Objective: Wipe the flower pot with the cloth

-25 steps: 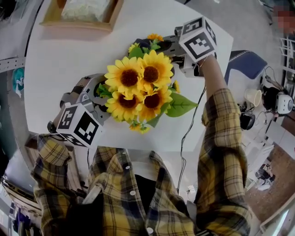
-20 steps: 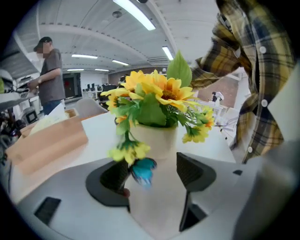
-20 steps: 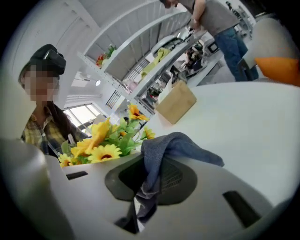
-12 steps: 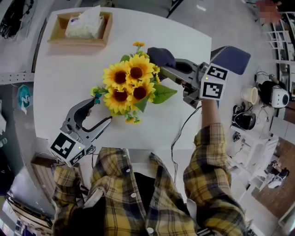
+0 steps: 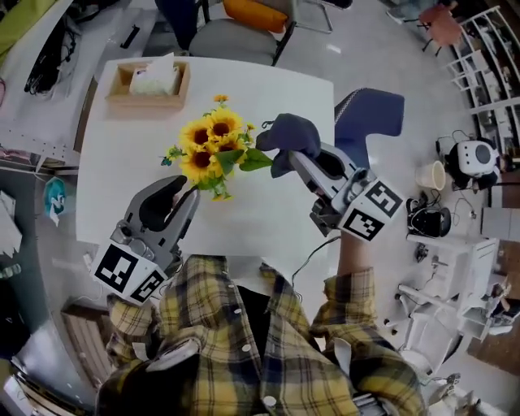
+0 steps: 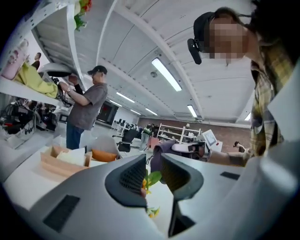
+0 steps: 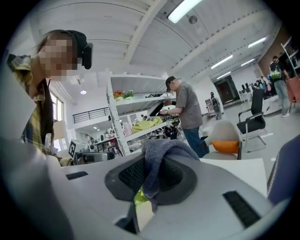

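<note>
A bunch of yellow sunflowers (image 5: 207, 146) stands on the white table (image 5: 268, 219); the blooms hide the pot under them. My right gripper (image 5: 296, 158) is raised to the right of the flowers and is shut on a blue-grey cloth (image 5: 286, 138), which drapes over its jaws. In the right gripper view the cloth (image 7: 161, 161) hangs between the pads. My left gripper (image 5: 180, 195) is up near the table's front edge, apart from the flowers. Its jaws have just been closing; a narrow gap is left, with nothing between them.
A wooden tissue box (image 5: 150, 81) sits at the table's far left corner. A blue chair (image 5: 370, 114) stands at the right of the table, and a grey chair with an orange cushion (image 5: 244, 20) beyond it. A person stands by shelves (image 7: 180, 110) in the distance.
Both grippers have lifted away from the flowers and drawn back toward me. The left one has left the pot's side and narrowed its jaws. The right one has kept the cloth.
</note>
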Motion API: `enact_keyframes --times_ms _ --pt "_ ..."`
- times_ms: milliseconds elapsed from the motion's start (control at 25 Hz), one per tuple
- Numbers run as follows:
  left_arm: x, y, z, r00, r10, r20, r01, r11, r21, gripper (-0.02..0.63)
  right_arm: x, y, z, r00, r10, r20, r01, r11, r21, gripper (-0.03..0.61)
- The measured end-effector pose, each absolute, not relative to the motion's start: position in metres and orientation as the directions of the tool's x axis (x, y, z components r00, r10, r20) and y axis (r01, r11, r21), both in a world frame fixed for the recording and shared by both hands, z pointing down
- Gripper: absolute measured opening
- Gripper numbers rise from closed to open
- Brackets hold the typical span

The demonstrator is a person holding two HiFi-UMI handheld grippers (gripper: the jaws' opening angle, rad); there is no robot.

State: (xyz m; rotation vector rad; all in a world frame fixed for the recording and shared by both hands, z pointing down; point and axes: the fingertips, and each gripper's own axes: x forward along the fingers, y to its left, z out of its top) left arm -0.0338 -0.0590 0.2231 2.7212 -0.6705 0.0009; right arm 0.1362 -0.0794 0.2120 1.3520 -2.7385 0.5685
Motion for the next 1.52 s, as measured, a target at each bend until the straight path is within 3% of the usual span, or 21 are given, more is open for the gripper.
enact_keyframes --times_ms 240,440,800,1520 --pt "-0.013 -0.029 0.167 0.865 -0.501 0.022 -0.493 -0.842 0.22 0.025 0.129 -0.014 0.167 -0.569 -0.808 0.152 -0.818 0.537 -0.204 0.035" --pt "0.0 -0.009 0.149 0.865 -0.502 0.013 -0.494 -0.847 0.194 0.009 0.11 0.014 0.157 -0.541 -0.831 0.13 -0.839 0.522 -0.153 0.035" --pt "0.017 0.013 0.142 0.869 -0.495 0.001 -0.489 -0.857 0.161 0.009 0.099 0.031 0.157 -0.554 -0.824 0.119 -0.83 0.535 -0.157 0.035" --pt "-0.013 -0.035 0.149 0.832 -0.553 0.038 -0.552 -0.821 0.143 0.009 0.074 0.007 0.172 -0.584 -0.796 0.16 -0.811 0.565 -0.152 0.034"
